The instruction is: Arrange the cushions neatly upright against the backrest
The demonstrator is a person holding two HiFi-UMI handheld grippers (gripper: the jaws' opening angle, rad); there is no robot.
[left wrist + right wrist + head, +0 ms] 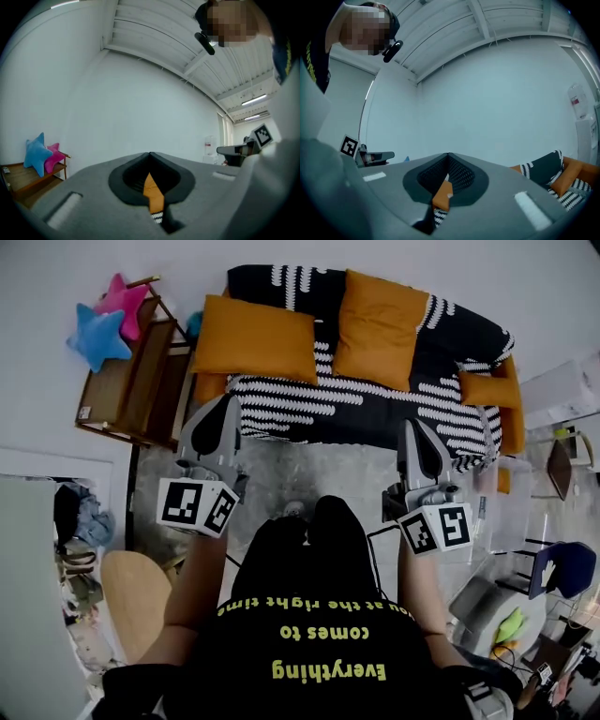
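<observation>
At 12 o'clock on the sofa (375, 413): left cushion (255, 338) and right cushion (380, 329) — likely soft, light; pinch a top corner. Clenched, empty: left tongs (228, 411), right tongs (413, 427).

Head view: from above the person (300, 615), steeply down; sofa (375, 413) at 12 o'clock, well apart. Left gripper view: low, level, facing wall (140, 108); shelf (28, 180) at 8 o'clock. Right gripper view: same aim; sofa at 4 o'clock. Shared by all: sofa, orange cushion (152, 190).
</observation>
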